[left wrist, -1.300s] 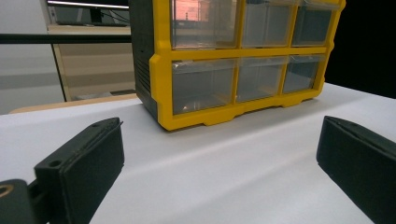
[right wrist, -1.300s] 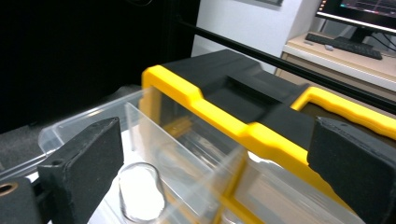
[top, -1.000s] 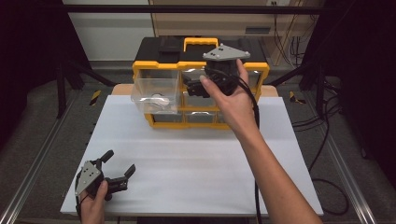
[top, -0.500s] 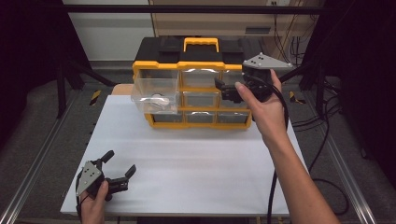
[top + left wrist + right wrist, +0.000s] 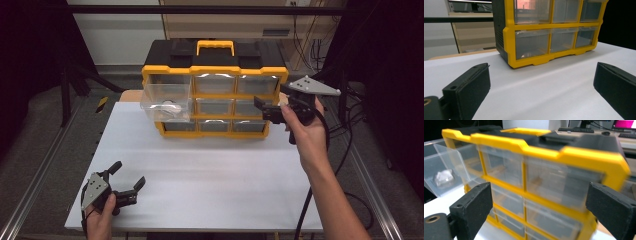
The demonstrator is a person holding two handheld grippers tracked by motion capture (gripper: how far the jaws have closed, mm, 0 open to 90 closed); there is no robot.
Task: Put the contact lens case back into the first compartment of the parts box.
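A yellow and black drawer organizer (image 5: 215, 95) stands at the back of the white table (image 5: 210, 180). Its left middle clear drawer (image 5: 166, 102) is pulled out, with a small pale object (image 5: 168, 106) inside. The same drawer (image 5: 446, 167) and object (image 5: 443, 177) appear at the left of the right gripper view. My right gripper (image 5: 264, 109) is held in the air at the organizer's right end, pointing left at it. Its jaws are open, have just been closing slightly, and hold nothing. Near the table's front left corner my left gripper (image 5: 128, 174) rests low, open and empty, facing the organizer (image 5: 544, 37).
Metal rails run along both sides of the table. Cables (image 5: 345, 125) lie on the floor to the right. A wooden board (image 5: 131, 95) shows behind the table's back left edge. White tabletop stretches between the organizer and the left gripper.
My right gripper has moved from in front of the organizer's upper middle to the right and down, to its right end. The left gripper has stayed put.
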